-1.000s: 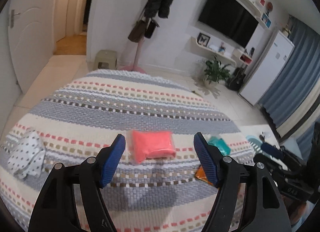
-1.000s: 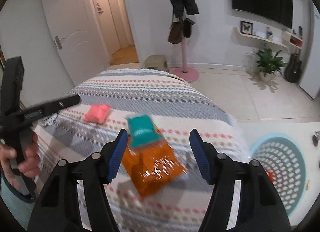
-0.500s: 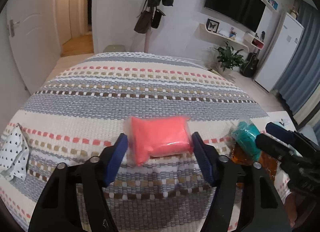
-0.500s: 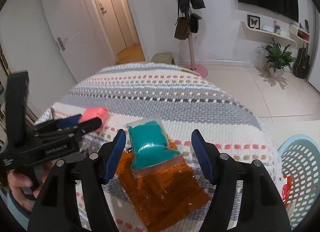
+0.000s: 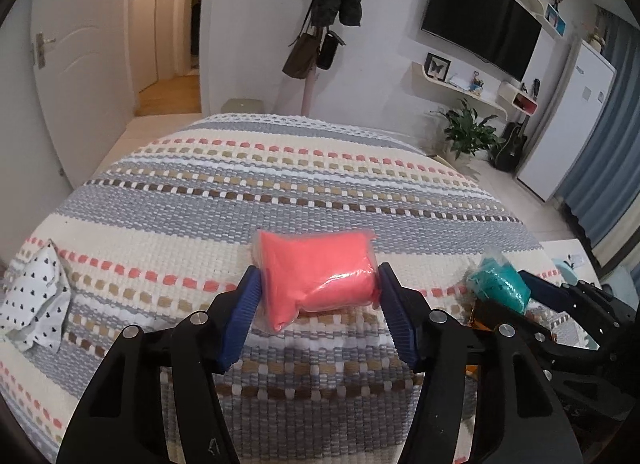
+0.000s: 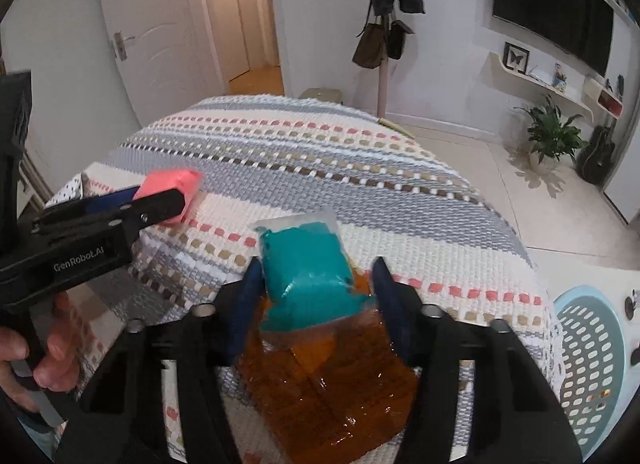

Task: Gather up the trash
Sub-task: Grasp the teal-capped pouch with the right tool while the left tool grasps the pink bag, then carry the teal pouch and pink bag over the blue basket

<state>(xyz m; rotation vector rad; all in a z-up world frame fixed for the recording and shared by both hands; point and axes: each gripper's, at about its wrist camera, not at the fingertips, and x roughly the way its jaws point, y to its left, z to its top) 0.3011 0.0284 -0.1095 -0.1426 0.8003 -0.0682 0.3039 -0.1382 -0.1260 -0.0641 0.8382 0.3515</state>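
Observation:
A pink packet (image 5: 316,272) lies on the striped bedspread (image 5: 280,192). My left gripper (image 5: 318,296) is around it, its blue pads touching both sides of the packet. It also shows in the right wrist view (image 6: 170,194). A teal packet (image 6: 308,276) lies on an orange wrapper (image 6: 332,384). My right gripper (image 6: 316,284) straddles the teal packet, the left pad at its edge and the right pad a little apart from it. The teal packet also shows in the left wrist view (image 5: 500,284).
A white dotted paper wrapper (image 5: 34,300) lies at the bed's left edge. A light blue perforated basket (image 6: 592,348) stands on the floor right of the bed. A coat stand (image 6: 384,76), a plant (image 6: 552,136) and doors lie beyond.
Both grippers have moved forward and down over their packets. The left jaws have narrowed onto the pink packet. The right jaws have narrowed around the teal packet.

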